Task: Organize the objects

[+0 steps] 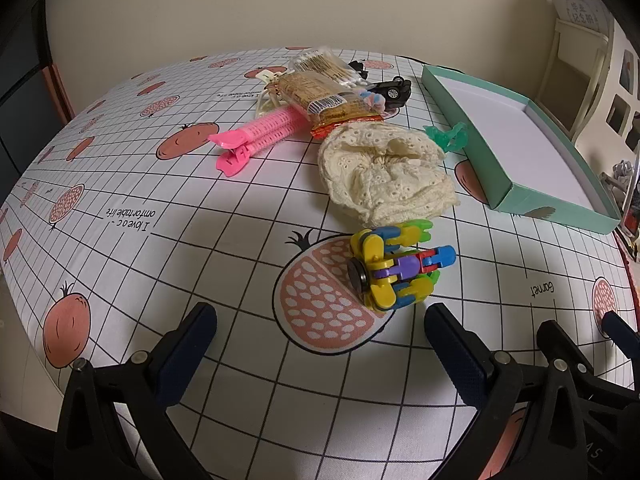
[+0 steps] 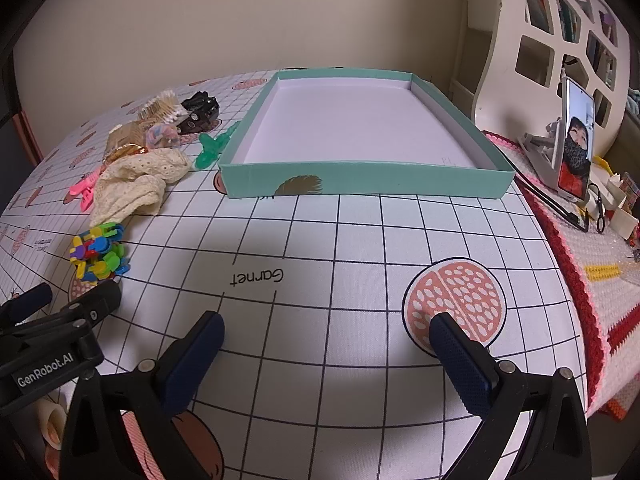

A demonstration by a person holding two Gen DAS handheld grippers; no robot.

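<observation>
Hovering wide open and empty over the worktop, the left gripper [image 1: 320,332] should straddle the multicoloured plastic block toy [image 1: 396,270] just ahead squarely before carrying it to the empty teal cardboard tray [image 2: 360,182], while the right gripper [image 2: 326,340], likewise open, waits.

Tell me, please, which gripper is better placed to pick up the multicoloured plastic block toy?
Left. The left gripper is open and the multicoloured plastic block toy lies just ahead of it, while the right gripper faces bare tablecloth before the teal box.

Low wrist views, sharing teal tray [image 1: 504,196]
</observation>
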